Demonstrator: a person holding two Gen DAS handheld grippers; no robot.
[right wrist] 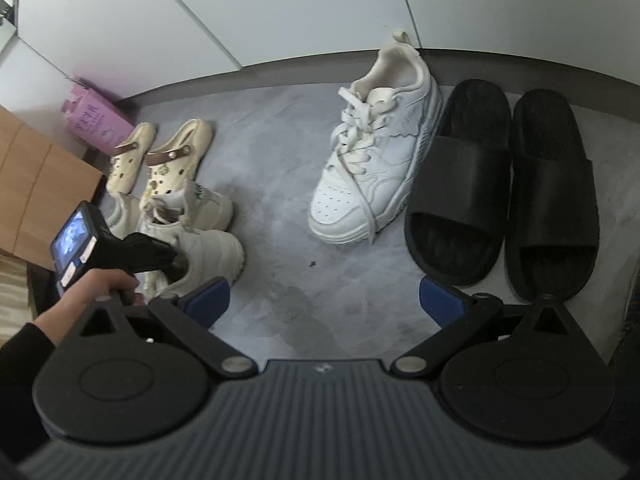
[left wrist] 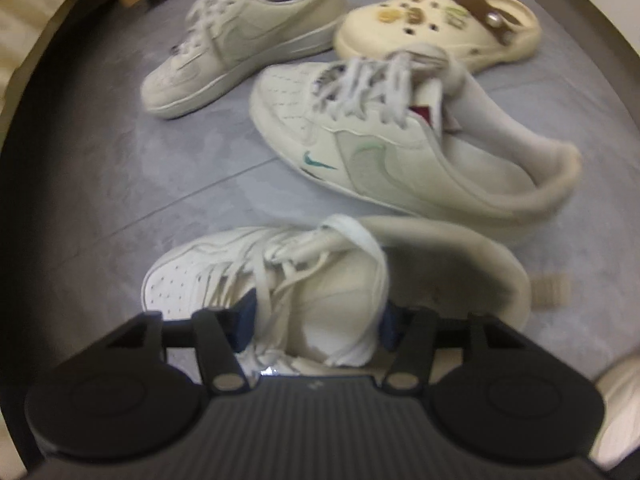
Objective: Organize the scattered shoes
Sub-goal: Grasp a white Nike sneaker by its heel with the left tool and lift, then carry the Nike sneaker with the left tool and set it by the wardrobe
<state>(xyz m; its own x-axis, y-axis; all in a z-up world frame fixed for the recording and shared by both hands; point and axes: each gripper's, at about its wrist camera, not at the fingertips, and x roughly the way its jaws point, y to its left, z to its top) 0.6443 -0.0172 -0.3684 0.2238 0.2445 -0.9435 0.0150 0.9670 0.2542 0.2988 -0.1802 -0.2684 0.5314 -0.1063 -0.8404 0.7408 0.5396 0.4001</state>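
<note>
Closest to the left wrist camera, the left gripper (left wrist: 314,326) has its blue pads (left wrist: 243,326) clamped on the tongue and laces of a white sneaker (left wrist: 280,280), low in the frame. That sneaker lies straight under the gripper, long axis running from toe at centre left to heel at right (the picture is blurred, so the exact bite is hard to judge). Beyond it, toward the upper right, a second sneaker (left wrist: 400,152) lies on the grey floor (left wrist: 120,184); further up sit a third sneaker (left wrist: 240,40) and a cream clog (left wrist: 436,28).

From the right wrist view, the right gripper (right wrist: 324,300) hangs with its jaws wide apart and nothing between them, above bare floor. Only this view shows a person's hand (right wrist: 92,292) holding the left gripper at lower left, plus a chunky white trainer (right wrist: 380,160) at upper centre and a pair of black slides (right wrist: 504,192) just right of it, lined up lengthwise. The left hand is the nearer one to the scattered sneakers.
</note>
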